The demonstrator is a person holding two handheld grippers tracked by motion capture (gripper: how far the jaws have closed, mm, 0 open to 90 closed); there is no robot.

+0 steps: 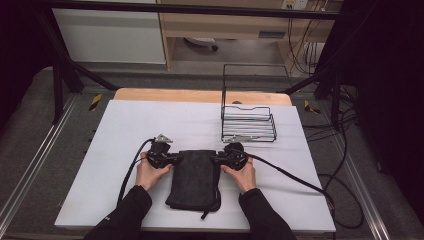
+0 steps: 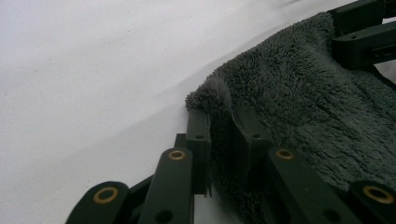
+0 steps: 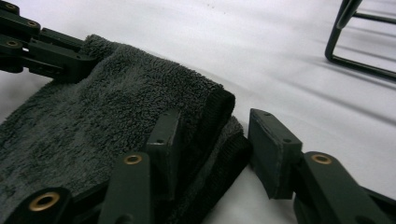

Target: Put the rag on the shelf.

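The left gripper point(image 2: 224, 149) pinches the grey towel's point(image 1: 194, 179) far corner, while the right gripper point(image 3: 210, 149) seemingly straddles the opposite corner unclamped.

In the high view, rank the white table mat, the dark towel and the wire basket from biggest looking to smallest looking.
1. White mat, by far the largest.
2 and 3. Dark towel and wire basket: too alike to rank. The towel lies nearer the camera, and the basket's tall back frame adds to its outline.

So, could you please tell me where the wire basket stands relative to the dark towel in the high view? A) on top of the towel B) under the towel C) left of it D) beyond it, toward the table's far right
D: the wire basket stands apart from the dark towel, farther back and to the right on the table.
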